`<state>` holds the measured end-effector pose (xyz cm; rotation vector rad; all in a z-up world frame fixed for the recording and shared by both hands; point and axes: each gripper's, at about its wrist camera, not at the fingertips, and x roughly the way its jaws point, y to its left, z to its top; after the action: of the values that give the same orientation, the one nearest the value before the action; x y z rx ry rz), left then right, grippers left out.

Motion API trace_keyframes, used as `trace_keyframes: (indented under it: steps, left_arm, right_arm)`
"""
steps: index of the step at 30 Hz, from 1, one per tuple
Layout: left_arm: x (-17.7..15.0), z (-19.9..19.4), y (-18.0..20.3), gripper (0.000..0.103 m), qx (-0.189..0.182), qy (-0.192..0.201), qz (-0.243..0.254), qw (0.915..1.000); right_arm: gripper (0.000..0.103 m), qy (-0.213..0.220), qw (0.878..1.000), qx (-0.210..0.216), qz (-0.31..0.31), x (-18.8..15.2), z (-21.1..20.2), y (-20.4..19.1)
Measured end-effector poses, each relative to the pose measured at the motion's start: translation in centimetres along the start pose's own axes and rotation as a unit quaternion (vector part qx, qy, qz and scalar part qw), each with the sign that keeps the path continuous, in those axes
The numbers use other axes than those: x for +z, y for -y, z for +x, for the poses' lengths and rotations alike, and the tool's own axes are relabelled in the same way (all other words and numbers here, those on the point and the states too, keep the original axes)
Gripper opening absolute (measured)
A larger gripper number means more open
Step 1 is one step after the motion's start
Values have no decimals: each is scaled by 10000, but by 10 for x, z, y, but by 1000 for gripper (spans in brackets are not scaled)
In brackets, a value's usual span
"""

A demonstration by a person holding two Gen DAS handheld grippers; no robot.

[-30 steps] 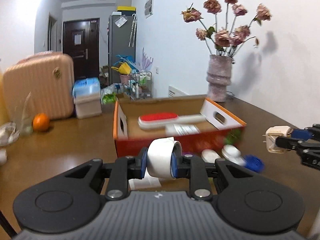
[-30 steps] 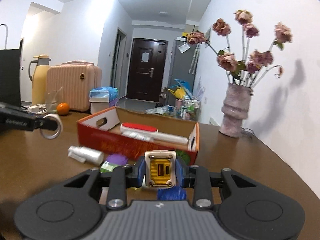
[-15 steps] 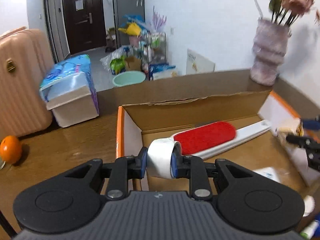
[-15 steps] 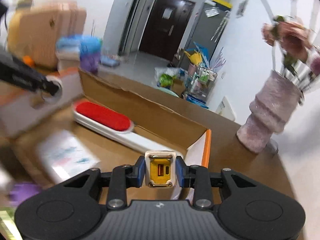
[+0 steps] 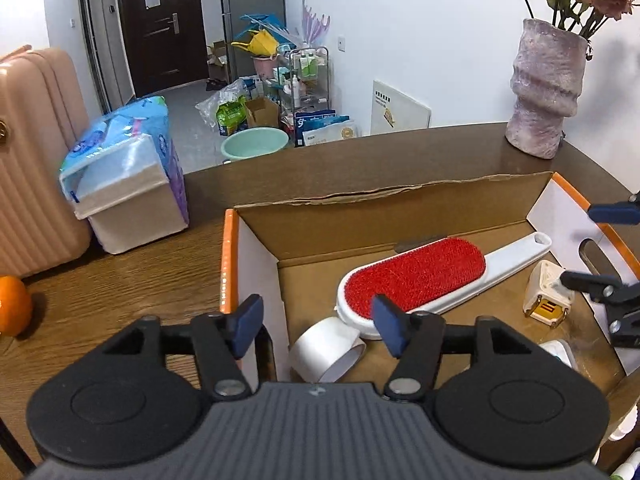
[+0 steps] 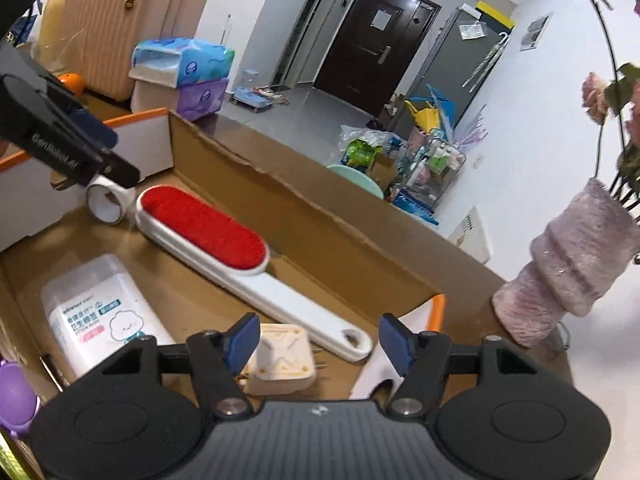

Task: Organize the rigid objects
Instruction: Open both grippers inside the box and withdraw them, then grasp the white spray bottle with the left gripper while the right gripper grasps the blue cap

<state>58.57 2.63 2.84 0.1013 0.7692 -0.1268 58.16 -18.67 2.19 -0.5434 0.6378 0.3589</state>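
The white roll of tape [image 5: 326,350] now lies on the floor of the orange-edged cardboard box [image 5: 360,216], by its near left corner, touching the head of the red-faced white lint brush [image 5: 416,280]; a second ago we held it clamped. Our left gripper [image 5: 316,320] is opening, nothing pressed. The cream plug adapter [image 6: 282,356] rests near the brush handle, freed from our opening right gripper [image 6: 316,340]. Both sit over the wooden counter [image 5: 120,280].

The setting was a lived-in home. A wooden table [image 5: 132,280] carried a vase [image 5: 546,92] of dried roses, and a pink suitcase [image 5: 28,152] stood at far left. Beyond lay a dark entrance door [image 5: 156,24], a toiletries cart [image 5: 308,68] and a basin [image 5: 255,141].
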Motion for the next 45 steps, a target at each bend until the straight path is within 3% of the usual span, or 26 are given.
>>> trace_keyframes:
  steps: [9, 19, 21, 23, 28, 34, 39, 45]
  left_arm:
    - [8, -60, -3, 81, 110, 322, -70, 9994]
    - [-3, -168, 12, 95, 155, 1115, 88, 9936]
    - [-18, -194, 14, 102, 59, 1469, -13, 9891]
    - [-36, -214, 16, 103, -24, 1798, -141, 9836]
    - [-83, -252, 25, 103, -238, 2107, -145, 9772]
    - [-151, -294, 41, 103, -310, 2552, -156, 9663]
    - [-214, -321, 57, 103, -390, 2959, -67, 9544]
    - [-284, -334, 63, 103, -495, 3078, -111, 9501]
  right_arm:
    - [65, -34, 9999, -78, 110, 5, -45, 14]
    - [73, 327, 9975, 39, 620, -2, -132, 11]
    - [75, 484, 9955, 78, 811, -8, -149, 8]
    - [76, 620, 9928, 162, 1008, -17, -165, 3]
    - [85, 952, 9871, 184, 1277, -43, -202, -22]
    - [85, 1267, 9806, 48, 1494, -80, -241, -58]
    - [91, 1727, 9662, -153, 1910, -123, -281, -89]
    - [96, 2242, 9465, -202, 2313, -174, -316, -133]
